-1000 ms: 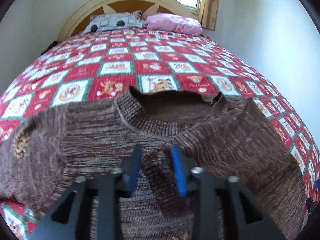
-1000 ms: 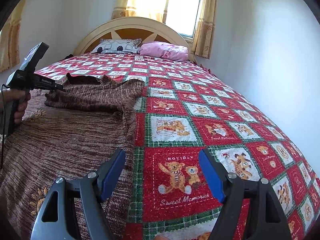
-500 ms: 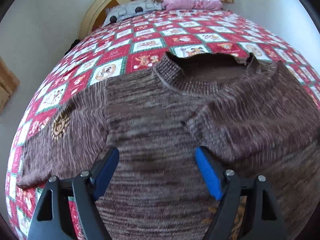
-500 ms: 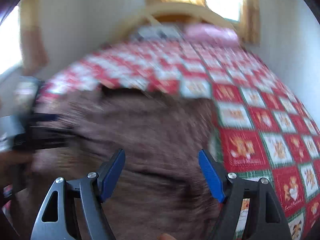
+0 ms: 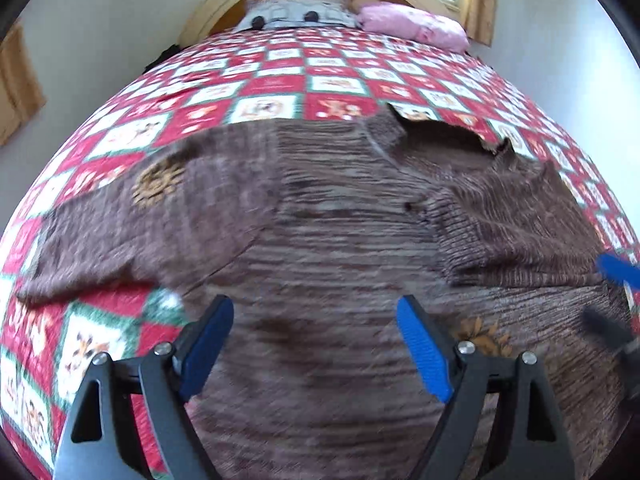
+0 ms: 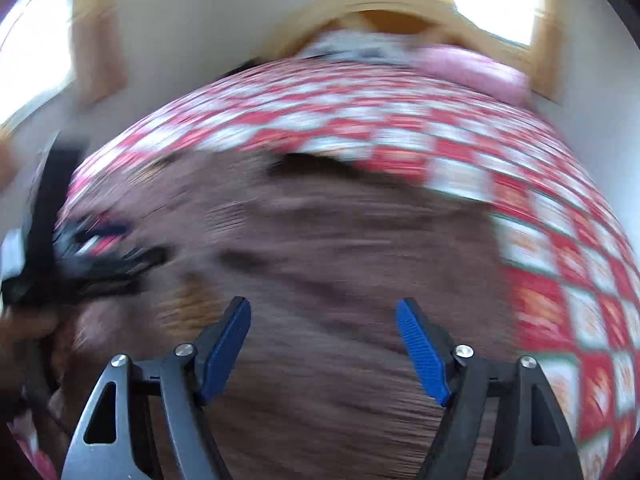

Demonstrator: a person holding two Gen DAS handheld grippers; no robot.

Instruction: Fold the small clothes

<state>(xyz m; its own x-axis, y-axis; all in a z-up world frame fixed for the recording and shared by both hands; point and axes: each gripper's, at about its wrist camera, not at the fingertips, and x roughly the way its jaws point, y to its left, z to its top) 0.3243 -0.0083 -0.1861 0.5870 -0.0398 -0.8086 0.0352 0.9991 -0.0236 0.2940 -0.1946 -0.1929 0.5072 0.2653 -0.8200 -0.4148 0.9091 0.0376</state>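
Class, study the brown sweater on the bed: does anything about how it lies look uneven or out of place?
Yes. The brown sweater lies lopsided: one sleeve is folded across its chest, while the other sleeve is spread out over the quilt. The collar gapes open with a ragged-looking edge. Nothing looks spilled or torn.

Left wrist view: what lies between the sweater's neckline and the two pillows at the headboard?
Only bare quilt. In the left wrist view nothing sits between the brown sweater collar and the grey pillow or the pink pillow.
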